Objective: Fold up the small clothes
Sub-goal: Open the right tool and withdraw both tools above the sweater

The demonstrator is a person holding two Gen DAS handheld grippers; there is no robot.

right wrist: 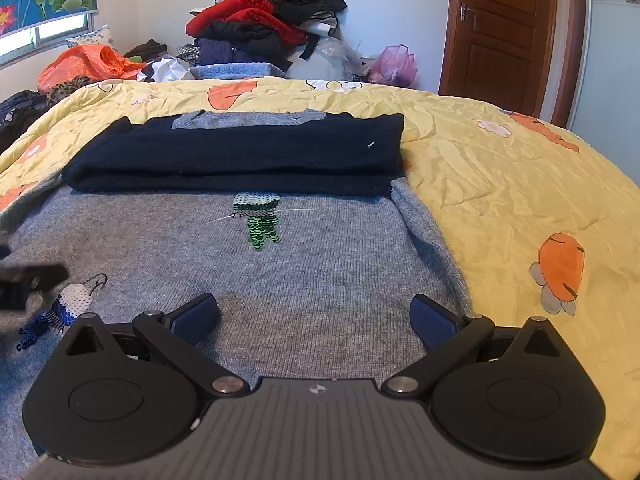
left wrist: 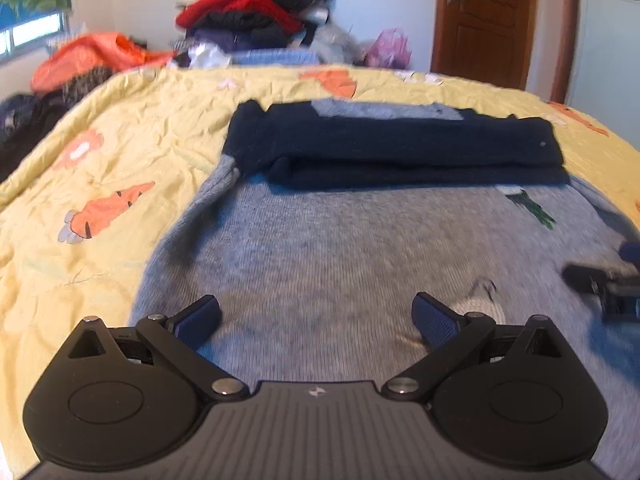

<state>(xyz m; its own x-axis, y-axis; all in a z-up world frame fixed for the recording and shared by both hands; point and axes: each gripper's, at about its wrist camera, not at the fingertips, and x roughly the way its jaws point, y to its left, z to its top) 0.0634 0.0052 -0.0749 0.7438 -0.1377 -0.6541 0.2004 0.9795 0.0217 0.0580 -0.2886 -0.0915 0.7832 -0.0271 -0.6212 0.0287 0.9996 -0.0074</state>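
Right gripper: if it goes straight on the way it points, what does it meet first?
Probably the grey sweater itself: the open right gripper angles down at its knit. The folded navy sleeves lie farther ahead; depth is unclear.

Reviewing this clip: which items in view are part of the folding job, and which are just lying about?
Part of the job:
- grey sweater, spread on the yellow quilt
- its navy sleeves, folded across the chest
- left gripper and right gripper, both open and empty

Lying about:
- clothes pile
- orange bag
- pink bag
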